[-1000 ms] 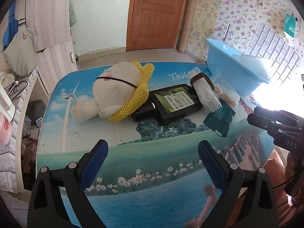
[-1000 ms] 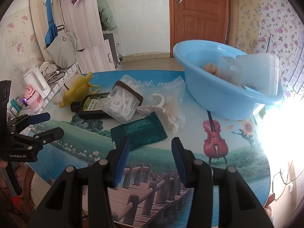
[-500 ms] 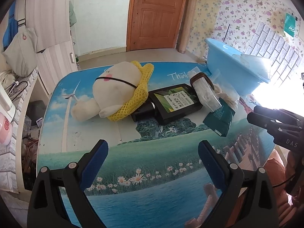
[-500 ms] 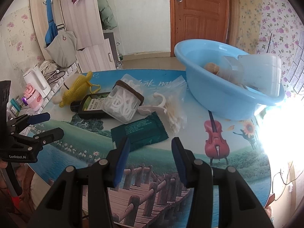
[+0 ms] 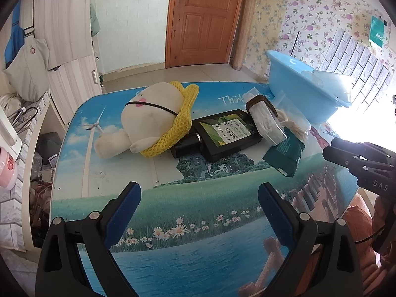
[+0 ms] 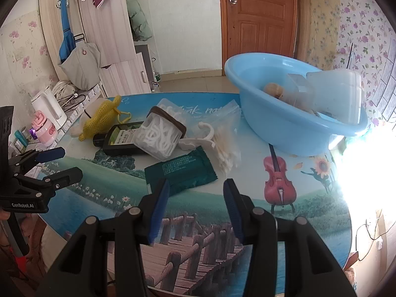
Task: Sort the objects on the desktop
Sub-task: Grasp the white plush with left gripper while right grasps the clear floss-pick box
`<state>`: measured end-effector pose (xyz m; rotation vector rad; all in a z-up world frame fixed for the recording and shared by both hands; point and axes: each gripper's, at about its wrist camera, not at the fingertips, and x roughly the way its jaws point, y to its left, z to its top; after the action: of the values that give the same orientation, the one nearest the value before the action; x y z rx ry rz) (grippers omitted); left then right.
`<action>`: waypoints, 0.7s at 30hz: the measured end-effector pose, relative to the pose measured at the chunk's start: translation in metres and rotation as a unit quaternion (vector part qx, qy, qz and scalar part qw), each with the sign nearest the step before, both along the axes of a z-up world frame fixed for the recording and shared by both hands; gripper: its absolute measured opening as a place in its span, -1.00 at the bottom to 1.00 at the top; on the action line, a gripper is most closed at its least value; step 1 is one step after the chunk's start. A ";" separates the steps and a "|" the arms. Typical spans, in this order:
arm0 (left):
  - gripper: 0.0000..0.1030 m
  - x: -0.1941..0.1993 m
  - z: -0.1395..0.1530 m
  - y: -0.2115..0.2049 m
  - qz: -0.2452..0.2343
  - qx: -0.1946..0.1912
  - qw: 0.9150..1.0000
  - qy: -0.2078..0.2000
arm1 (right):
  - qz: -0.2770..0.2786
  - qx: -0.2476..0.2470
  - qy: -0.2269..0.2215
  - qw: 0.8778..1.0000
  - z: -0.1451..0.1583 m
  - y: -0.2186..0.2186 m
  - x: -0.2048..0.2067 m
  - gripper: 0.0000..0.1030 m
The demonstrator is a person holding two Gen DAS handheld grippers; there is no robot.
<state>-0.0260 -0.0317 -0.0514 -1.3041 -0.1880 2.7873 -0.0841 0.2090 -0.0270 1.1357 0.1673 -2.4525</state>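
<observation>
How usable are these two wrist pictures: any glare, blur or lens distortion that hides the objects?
Left wrist view: blown-out glare at the right edge, just past the blue basin; strong fisheye bending with dark corners; the plush toy and black bottle are sharp. Right wrist view: the same white glare swallows the table edge at right; the green packet is crisp, with no motion blur.
</observation>
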 end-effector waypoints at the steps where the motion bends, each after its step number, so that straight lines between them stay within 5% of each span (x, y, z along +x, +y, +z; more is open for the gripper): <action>1: 0.86 0.000 0.000 0.000 0.001 0.000 1.000 -0.001 | 0.000 0.000 0.000 1.000 0.001 0.002 0.000 -0.12; 21: 0.86 -0.015 0.007 -0.035 0.044 0.011 0.999 0.010 | -0.006 -0.008 -0.010 1.000 -0.005 0.004 -0.014 -0.12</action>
<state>-0.0410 -0.0665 -0.0444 -1.2943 -0.2831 2.8607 -0.0980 0.2126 -0.0324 1.1576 0.1352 -2.4475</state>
